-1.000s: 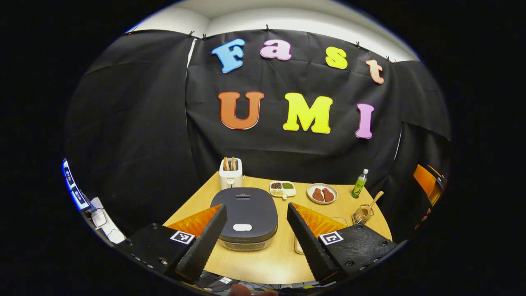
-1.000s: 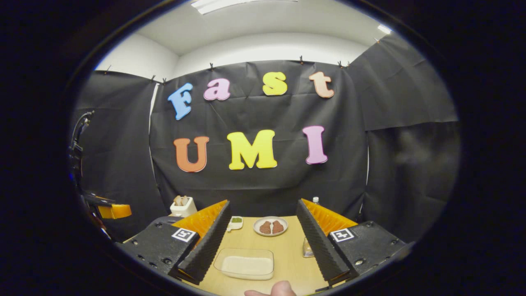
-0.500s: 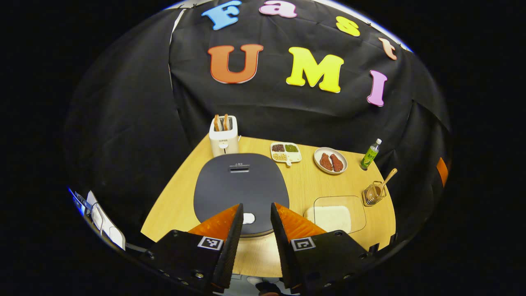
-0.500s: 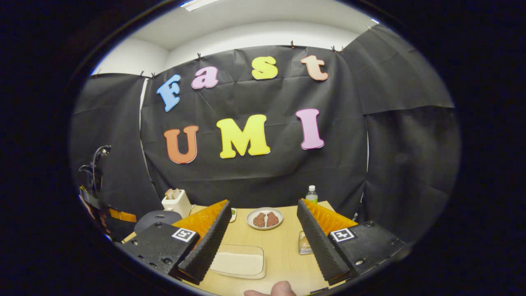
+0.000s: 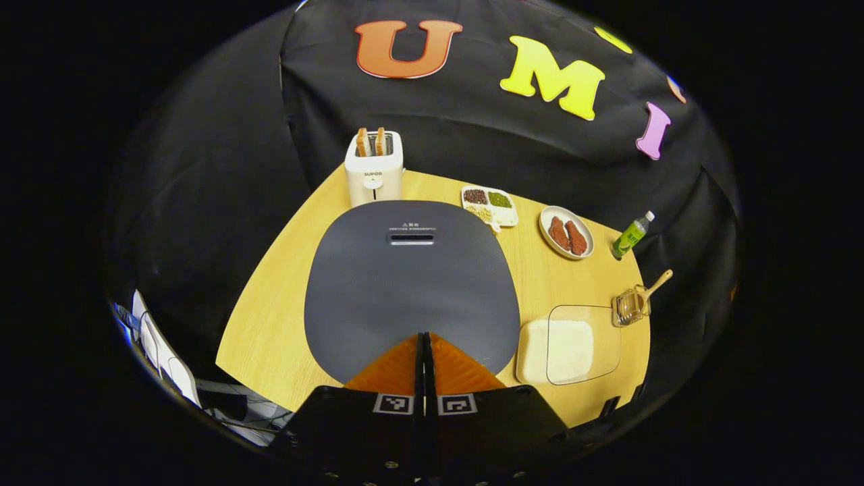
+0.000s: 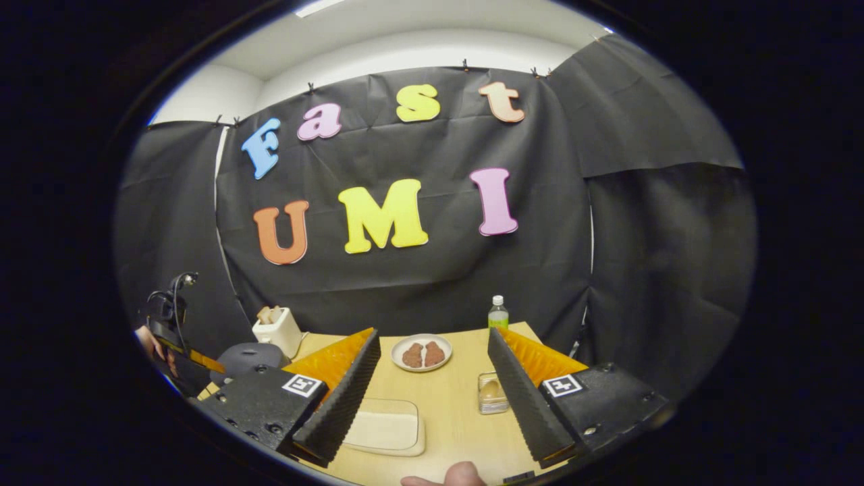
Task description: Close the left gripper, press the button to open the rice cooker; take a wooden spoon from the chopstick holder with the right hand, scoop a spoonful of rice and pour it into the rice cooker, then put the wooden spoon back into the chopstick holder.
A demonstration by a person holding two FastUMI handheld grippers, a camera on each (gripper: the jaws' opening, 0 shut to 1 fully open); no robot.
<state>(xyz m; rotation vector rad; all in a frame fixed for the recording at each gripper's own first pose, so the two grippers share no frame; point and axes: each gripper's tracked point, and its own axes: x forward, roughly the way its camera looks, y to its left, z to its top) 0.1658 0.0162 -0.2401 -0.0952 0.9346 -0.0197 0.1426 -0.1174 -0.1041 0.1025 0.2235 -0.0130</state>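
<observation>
In the left gripper view the rice cooker sits at the centre of the counter, with a toaster just behind it toward the upper left of the frame. To the cooker's upper right a divided dish, a plate and a bottle run in a row along the far edge. At lower right a rice tray lies beside the cooker, and just beyond it stands the chopstick holder with the wooden spoon in it.
</observation>
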